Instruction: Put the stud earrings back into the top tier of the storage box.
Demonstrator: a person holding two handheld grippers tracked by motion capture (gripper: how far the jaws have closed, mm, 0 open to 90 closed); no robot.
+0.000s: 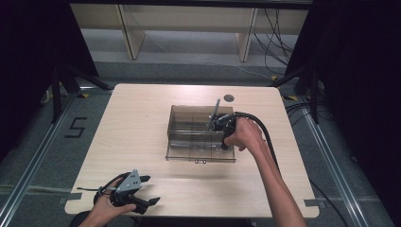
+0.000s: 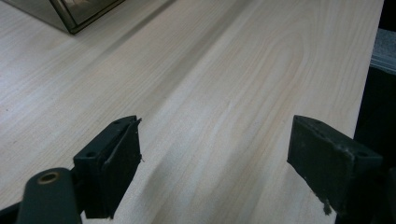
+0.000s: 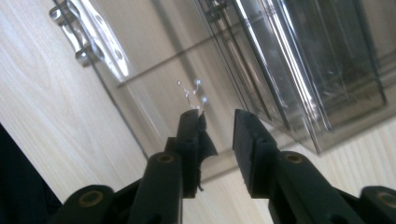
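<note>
Resting at the near left edge of the wooden surface (image 1: 142, 118), our left gripper (image 1: 147, 190) has its jaws wide apart around bare wood. Farther out at mid-surface, our right gripper (image 3: 218, 122) is inside the clear smoked plastic compartment box (image 1: 176, 124), jaws slightly parted with nothing between them, beside the box's metal latch (image 3: 88, 35).

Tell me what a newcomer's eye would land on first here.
A smoky clear plastic box sits mid-table, right of centre, with the right hand-held gripper reaching into it, jaws slightly apart and nothing between them. At the table's near left corner, the left hand-held gripper rests wide open.
</note>
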